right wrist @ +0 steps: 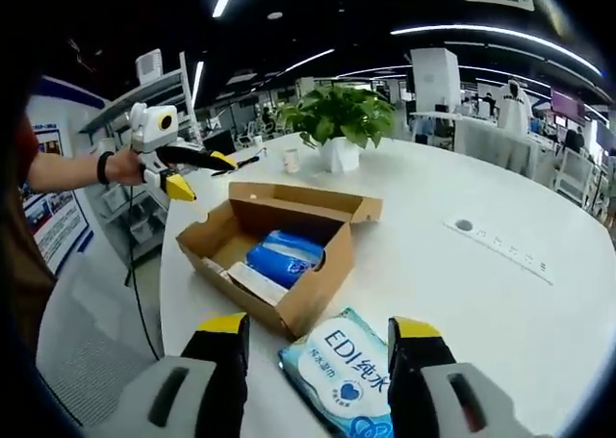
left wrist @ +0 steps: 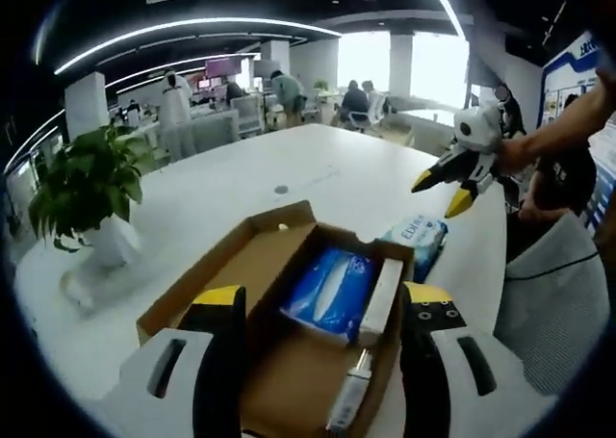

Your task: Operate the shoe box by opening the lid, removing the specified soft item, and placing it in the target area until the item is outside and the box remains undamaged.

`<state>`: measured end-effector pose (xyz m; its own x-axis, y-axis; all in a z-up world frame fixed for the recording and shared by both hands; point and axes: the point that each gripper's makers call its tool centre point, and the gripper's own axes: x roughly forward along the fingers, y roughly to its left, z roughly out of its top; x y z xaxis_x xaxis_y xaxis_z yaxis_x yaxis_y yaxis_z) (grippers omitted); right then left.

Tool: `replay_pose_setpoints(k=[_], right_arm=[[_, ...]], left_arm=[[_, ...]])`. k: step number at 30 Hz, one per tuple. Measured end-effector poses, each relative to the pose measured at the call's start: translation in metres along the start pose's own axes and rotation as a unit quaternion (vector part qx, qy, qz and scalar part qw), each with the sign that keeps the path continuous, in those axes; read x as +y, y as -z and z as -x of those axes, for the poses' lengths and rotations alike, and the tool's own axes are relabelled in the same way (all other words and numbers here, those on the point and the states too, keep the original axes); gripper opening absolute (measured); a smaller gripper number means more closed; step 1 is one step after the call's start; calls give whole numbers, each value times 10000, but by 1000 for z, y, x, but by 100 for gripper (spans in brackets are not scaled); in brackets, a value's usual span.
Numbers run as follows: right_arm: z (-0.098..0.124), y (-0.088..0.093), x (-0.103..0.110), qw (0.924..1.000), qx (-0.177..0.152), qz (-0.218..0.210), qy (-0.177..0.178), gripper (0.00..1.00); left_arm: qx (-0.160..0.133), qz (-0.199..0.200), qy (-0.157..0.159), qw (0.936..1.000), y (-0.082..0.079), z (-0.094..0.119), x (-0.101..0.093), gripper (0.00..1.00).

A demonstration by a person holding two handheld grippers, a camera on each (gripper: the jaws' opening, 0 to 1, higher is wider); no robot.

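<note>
1. Around you: a white table [right wrist: 500,294] carries a potted plant [right wrist: 337,120] at its far side in the right gripper view, with a small white cup [right wrist: 292,159] just beside the pot. A flush gray socket strip [right wrist: 500,244] is set into the tabletop, well apart from the box. Desks and several people sit in the background.
2. Nothing stands between either gripper and the box. In the left gripper view the plant [left wrist: 89,183] is off to one side, clear of the box.
3. Count: one cardboard shoe box [right wrist: 279,241], lid open with the flap [right wrist: 308,202] laid back; two blue soft packs; one white tube-like item [left wrist: 351,392] lying inside along the box wall, what it is I cannot tell.
4. One blue pack [right wrist: 284,255] lies inside the box. The other, a printed wipes pack [right wrist: 342,371], lies on the table outside, just beside the box's near corner.
5. Your right gripper [right wrist: 318,356] has its jaws spread, holding nothing; the wipes pack sits between the jaw tips in view, touching or not I cannot tell.
6. Your left gripper [left wrist: 322,337] is spread too, empty, jaws framing the open box [left wrist: 279,332] with the blue pack [left wrist: 327,294] inside just ahead of the tips.
7. In the right gripper view your left gripper [right wrist: 188,168] hovers above the box's far end, apart from it.
8. In the left gripper view your right gripper [left wrist: 452,183] is raised above the wipes pack [left wrist: 416,238].
</note>
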<state>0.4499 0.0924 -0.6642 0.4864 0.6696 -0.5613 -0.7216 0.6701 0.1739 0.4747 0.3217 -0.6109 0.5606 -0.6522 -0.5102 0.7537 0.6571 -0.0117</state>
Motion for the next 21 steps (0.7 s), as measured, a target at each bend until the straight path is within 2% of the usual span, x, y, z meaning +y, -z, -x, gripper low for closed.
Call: replay_pose_setpoints(k=[3, 10, 21], right_arm=[[-2, 2, 4, 10000, 39, 6, 0, 56], [-4, 2, 12, 10000, 6, -29, 12, 56], [-9, 0, 28, 10000, -12, 8, -42, 55]], left_arm=[[0, 155, -45, 9999, 9, 6, 5, 65], [-80, 274, -192, 9994, 15, 20, 11, 65], [-88, 453, -322, 9984, 35, 33, 11, 64]])
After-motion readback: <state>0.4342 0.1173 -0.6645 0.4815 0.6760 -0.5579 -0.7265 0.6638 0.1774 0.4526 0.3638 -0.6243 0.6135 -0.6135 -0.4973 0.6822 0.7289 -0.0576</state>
